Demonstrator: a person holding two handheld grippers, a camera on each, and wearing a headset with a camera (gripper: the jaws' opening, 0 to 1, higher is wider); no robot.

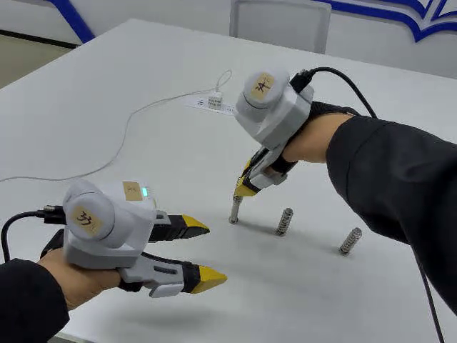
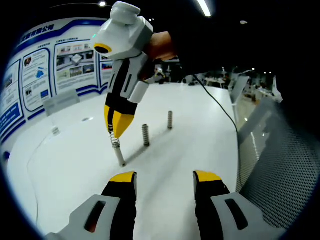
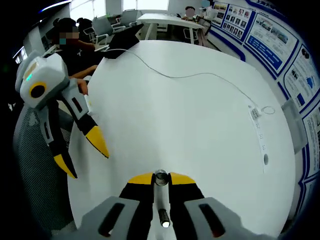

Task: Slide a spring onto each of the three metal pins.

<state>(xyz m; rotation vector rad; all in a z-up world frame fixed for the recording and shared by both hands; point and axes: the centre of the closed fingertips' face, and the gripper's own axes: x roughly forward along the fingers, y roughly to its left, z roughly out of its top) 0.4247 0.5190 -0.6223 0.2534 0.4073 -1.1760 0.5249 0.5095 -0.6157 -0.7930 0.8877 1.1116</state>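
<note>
Left gripper (image 1: 214, 251), tagged "33", gapes; right gripper (image 1: 240, 193) pinches spring (image 2: 115, 140) over pin (image 1: 234, 211).

White worktop and its surroundings.
A thin white cable (image 1: 126, 128) is laid in curves across the white worktop (image 1: 107, 71) and is ended in a small loop beside a white plug (image 1: 215, 101), which is set on a printed paper strip (image 1: 203, 105). A grey chair back (image 1: 278, 21) is seen at the far edge, and blue-bordered posters (image 2: 75, 57) are hung on the wall.
</note>
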